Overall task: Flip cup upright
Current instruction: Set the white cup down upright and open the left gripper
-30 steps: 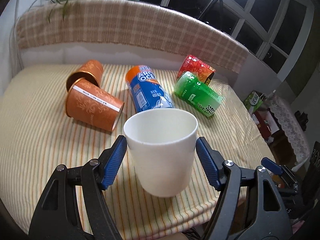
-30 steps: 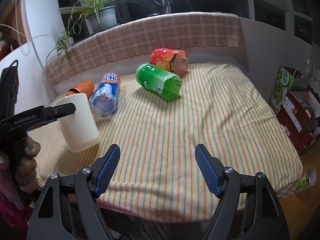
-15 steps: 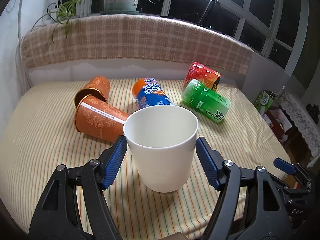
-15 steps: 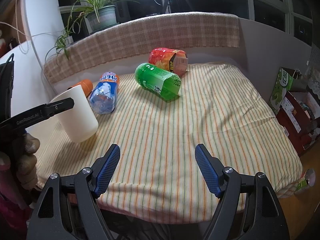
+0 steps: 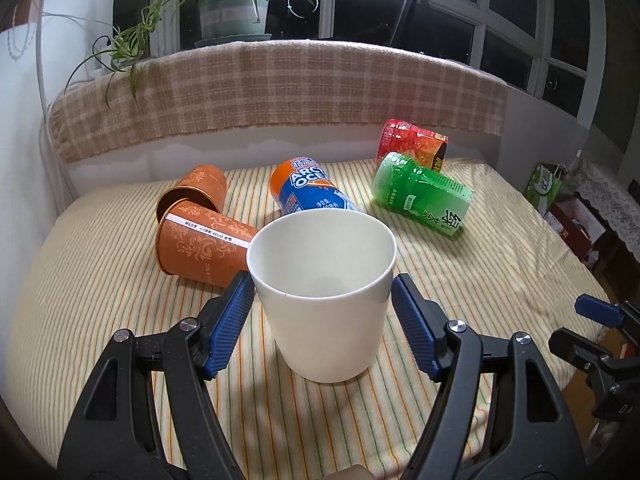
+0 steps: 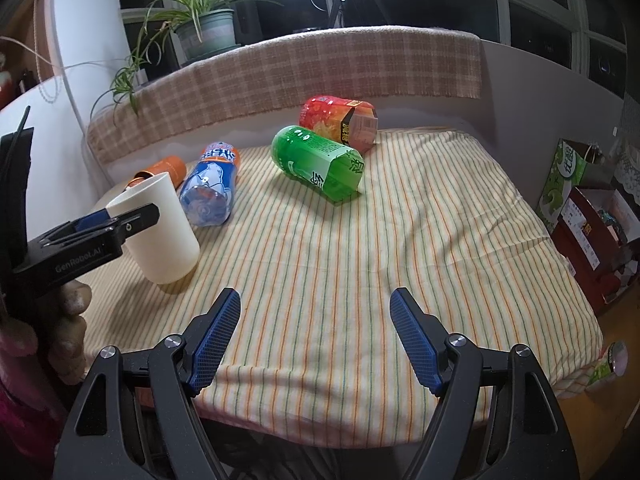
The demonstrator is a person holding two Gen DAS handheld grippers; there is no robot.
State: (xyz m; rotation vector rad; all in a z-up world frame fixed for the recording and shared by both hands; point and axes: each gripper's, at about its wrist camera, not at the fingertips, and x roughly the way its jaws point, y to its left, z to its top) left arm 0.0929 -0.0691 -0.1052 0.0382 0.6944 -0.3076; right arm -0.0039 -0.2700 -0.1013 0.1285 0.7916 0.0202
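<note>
A plain white cup (image 5: 326,300) stands mouth up on the striped cloth near the front edge, tilted slightly. My left gripper (image 5: 323,320) is open, its blue pads on either side of the cup with small gaps. The cup also shows in the right wrist view (image 6: 158,228), with the left gripper (image 6: 100,224) beside it. My right gripper (image 6: 316,340) is open and empty above the front edge of the cloth, well to the right of the cup.
Two orange cups (image 5: 200,236) lie on their sides at the left. A blue bottle (image 5: 312,192), a green bottle (image 5: 420,192) and a red bottle (image 5: 412,140) lie behind. A plaid backrest (image 5: 280,92) runs along the back. Boxes (image 6: 592,216) stand off the right edge.
The left gripper has pulled back and levelled a little, and the cup has settled onto the cloth between its pads. The right gripper has not moved.
</note>
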